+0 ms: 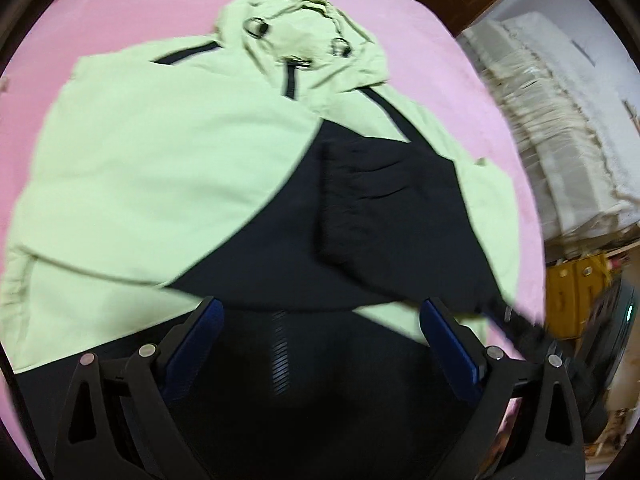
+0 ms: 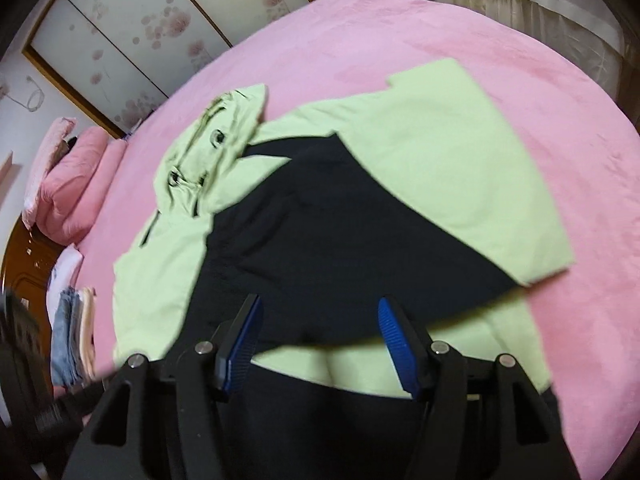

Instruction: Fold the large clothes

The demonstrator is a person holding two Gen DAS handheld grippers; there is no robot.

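Nearest in each wrist view are that gripper's own two black fingers with blue ribbed pads. The left gripper (image 1: 320,312) has its fingers spread wide over the lower edge of the garment, nothing pinched between them. The right gripper (image 2: 320,320) also has its fingers apart, with dark and green cloth lying below the gap and neither pad pressing on it.

Just beyond the fingers lies one hooded jacket (image 1: 168,168), pale green with black panels, spread on the pink bed (image 1: 140,12). Two sleeves show, both folded inward across the body: one green, one black, the black one (image 1: 384,200) lying over the chest. Two short black zip lines mark the shoulders, and a third runs down from the collar. The hood (image 1: 304,32) is the farthest part, carrying two round dark eyelets.

Farther off in the right wrist view, one small stack of folded clothes (image 2: 74,332) sits beside the bed, pink pillows (image 2: 76,184) lie at its head, and flowered sliding doors (image 2: 132,28) stand behind.
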